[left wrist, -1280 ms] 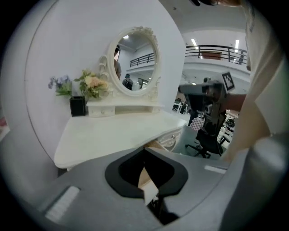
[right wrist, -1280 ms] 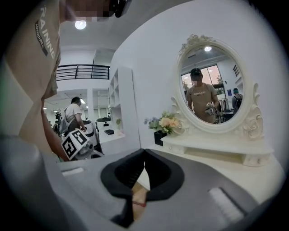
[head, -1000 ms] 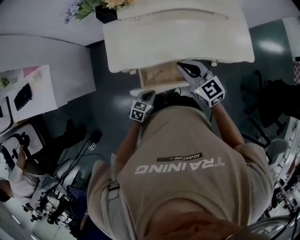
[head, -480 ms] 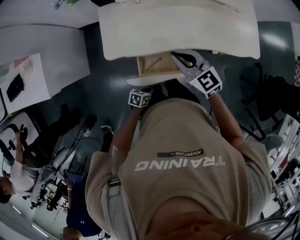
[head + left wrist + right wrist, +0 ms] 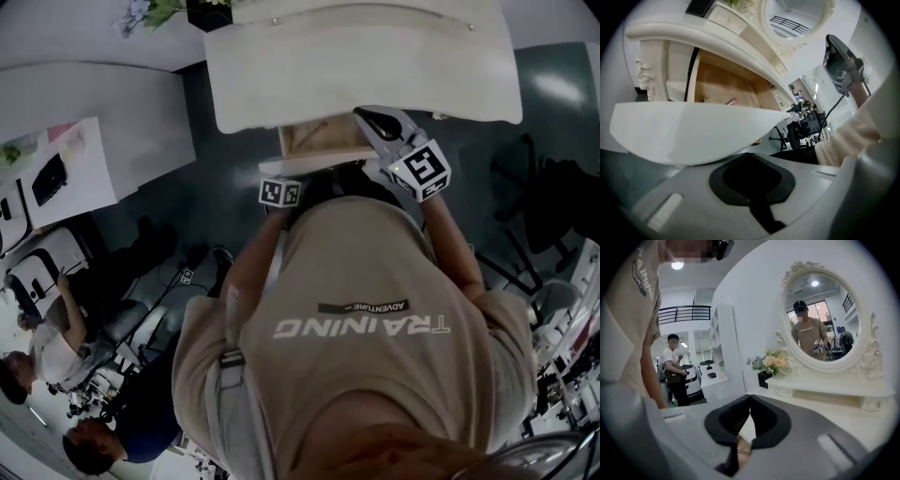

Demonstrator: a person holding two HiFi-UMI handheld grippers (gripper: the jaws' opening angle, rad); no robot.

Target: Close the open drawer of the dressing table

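Observation:
The cream dressing table [image 5: 356, 66] has one drawer [image 5: 323, 141] pulled part-way out from under its top, showing its wooden inside. My left gripper [image 5: 281, 183] is low against the white drawer front [image 5: 684, 136], which fills the space just ahead of its shut jaws [image 5: 750, 157]. The drawer's wooden interior [image 5: 726, 89] shows above that front. My right gripper [image 5: 368, 117] is higher, by the drawer's right end at the tabletop's front edge. It is shut with nothing held [image 5: 750, 398] and faces the oval mirror [image 5: 820, 315].
A dark vase of flowers [image 5: 771, 363] stands at the table's back left corner. A white desk [image 5: 84, 122] stands to the left. People [image 5: 56, 347] and equipment are behind me on the left, office chairs [image 5: 553, 197] to the right.
The drawer sticks out a little less from under the tabletop than a second ago. My left gripper has moved toward the table with the drawer front. The right gripper stays by the drawer's right end.

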